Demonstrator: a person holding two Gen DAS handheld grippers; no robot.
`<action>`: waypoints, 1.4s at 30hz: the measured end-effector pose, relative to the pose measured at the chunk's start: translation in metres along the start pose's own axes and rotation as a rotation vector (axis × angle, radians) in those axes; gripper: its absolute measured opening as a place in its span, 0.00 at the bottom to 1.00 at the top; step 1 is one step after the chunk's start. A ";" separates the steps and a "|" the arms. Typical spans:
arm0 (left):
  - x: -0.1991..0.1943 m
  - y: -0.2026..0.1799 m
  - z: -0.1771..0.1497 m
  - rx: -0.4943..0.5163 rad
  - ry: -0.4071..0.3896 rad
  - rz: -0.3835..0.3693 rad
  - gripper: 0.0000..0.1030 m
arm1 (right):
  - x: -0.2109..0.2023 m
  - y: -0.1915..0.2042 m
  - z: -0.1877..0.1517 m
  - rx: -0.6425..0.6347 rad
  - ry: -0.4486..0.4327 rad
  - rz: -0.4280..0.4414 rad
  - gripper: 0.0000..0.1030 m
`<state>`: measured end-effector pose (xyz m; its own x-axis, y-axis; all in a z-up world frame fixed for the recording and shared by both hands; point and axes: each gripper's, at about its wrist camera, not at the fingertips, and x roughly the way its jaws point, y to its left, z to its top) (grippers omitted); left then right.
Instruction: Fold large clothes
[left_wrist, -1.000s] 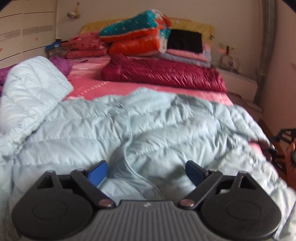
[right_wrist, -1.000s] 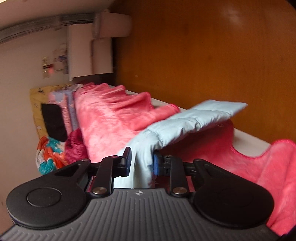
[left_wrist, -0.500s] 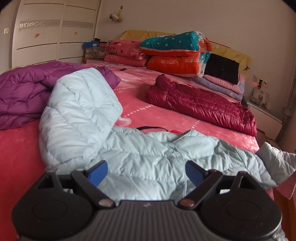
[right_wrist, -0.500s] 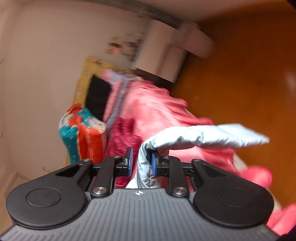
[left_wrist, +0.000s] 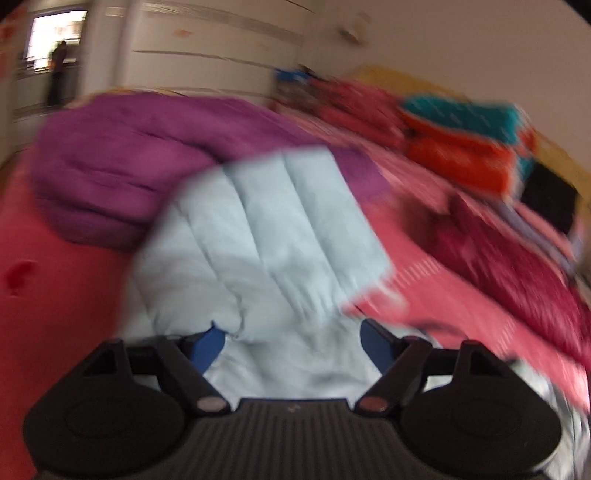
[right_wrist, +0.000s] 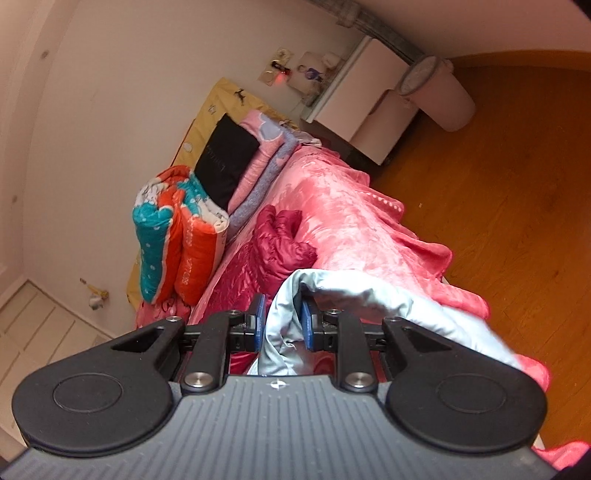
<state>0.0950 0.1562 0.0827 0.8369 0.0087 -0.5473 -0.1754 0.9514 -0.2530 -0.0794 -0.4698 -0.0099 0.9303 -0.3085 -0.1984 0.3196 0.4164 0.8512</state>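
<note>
The right tool (right_wrist: 281, 317) is clamped on the soft, puffy light-blue jacket (left_wrist: 266, 229), while the left tool (left_wrist: 291, 341), jaws apart and just narrowing, faces its sleeve, best gripped at a hem.

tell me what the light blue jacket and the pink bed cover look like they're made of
Light blue quilted puffer jacket: looks like thin, smooth synthetic shell over soft padding, judging by its stitched, puffed channels and faint sheen; the filling is not visible. Pink plush bed cover: probably fleece or velour-like fabric, with a soft, glossy nap, an embossed pattern and heavy, draping folds.
</note>
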 end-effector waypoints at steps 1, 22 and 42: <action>-0.007 0.018 0.008 -0.038 -0.035 0.041 0.79 | 0.000 0.003 -0.001 -0.018 0.001 0.006 0.26; -0.039 0.072 -0.008 -0.182 -0.020 -0.060 0.87 | -0.040 0.200 -0.226 -1.155 0.335 0.444 0.25; -0.075 0.165 0.058 -0.472 -0.342 0.063 0.87 | -0.065 0.186 -0.345 -1.482 0.595 0.464 0.86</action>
<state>0.0332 0.3306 0.1285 0.9233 0.2347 -0.3039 -0.3768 0.7063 -0.5994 -0.0181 -0.0772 -0.0062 0.8119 0.2684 -0.5185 -0.4269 0.8787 -0.2135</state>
